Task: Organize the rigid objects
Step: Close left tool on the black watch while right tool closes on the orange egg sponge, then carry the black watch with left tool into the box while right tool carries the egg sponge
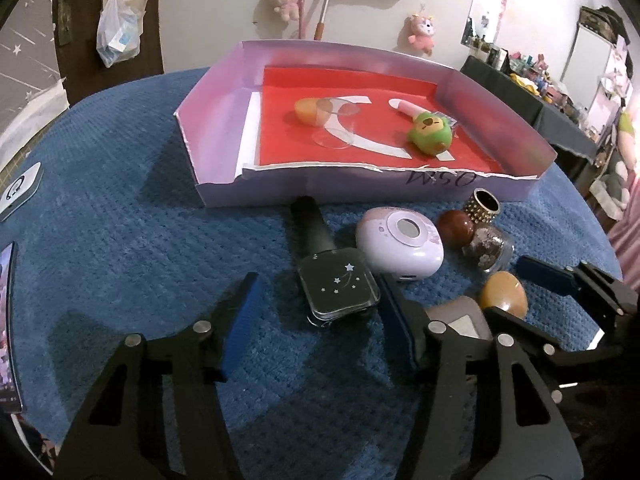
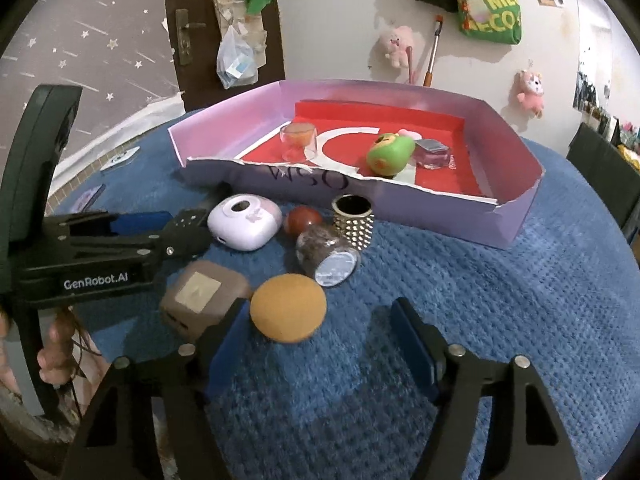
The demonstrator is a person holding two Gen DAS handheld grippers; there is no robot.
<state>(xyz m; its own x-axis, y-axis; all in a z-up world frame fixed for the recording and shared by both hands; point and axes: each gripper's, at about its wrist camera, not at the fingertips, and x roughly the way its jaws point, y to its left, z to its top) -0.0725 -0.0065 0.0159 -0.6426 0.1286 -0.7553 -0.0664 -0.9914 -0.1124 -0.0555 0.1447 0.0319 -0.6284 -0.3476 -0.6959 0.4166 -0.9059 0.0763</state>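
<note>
A lilac box tray (image 1: 224, 196) (image 2: 516, 216) with a red floor holds a clear cup, a green avocado toy (image 1: 430, 136) (image 2: 388, 154) and a small clear bottle (image 2: 432, 154). In front of it on the blue cloth lie a black nail-polish bottle (image 1: 336, 284), a lilac oval case (image 1: 400, 244) (image 2: 244, 222), a brown ball (image 1: 456, 228) (image 2: 302, 220), a gold studded cap (image 2: 354, 220), a glitter jar (image 2: 326, 254), a tan cube (image 2: 202, 296) and an orange egg (image 2: 288, 308) (image 1: 504, 294). My left gripper (image 1: 320, 312) is open around the black bottle's base. My right gripper (image 2: 316, 344) is open, just before the orange egg.
A phone (image 1: 10, 328) and a white device (image 1: 20, 192) lie at the cloth's left edge. Plush toys, a brush and a green bag hang on the wall behind. A dark table (image 1: 520, 92) with clutter stands at the far right.
</note>
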